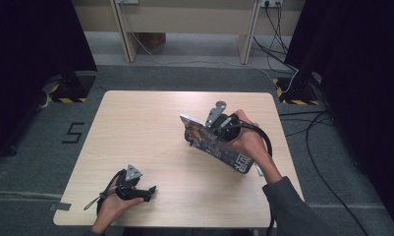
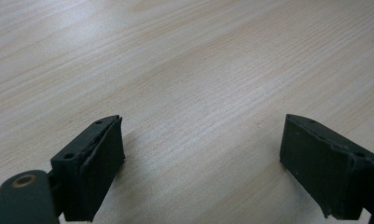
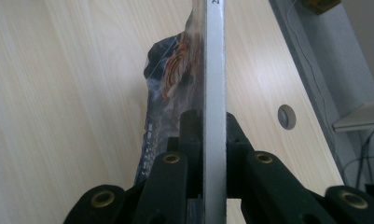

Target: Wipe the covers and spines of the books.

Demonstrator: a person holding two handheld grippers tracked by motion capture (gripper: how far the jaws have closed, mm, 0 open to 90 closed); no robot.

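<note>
I see the book (image 1: 216, 142) clamped edge-on in my right tongs (image 1: 219, 129), lifted over the counter (image 1: 150, 123) right of centre — long axis running away from the jaws | left tongs (image 1: 148, 191) wide, holding nothing, near front-left edge, well apart | right hand nearer — nothing between.

Left gripper (image 1: 148, 191): low at near left, jaws wide apart | Right gripper (image 1: 208, 129): raised, jaws clamped tight

Book (image 1: 215, 141): dark blue cover, orange-white artwork, pale page edge. Table (image 1: 150, 137): light wood grain. Tools black.
</note>
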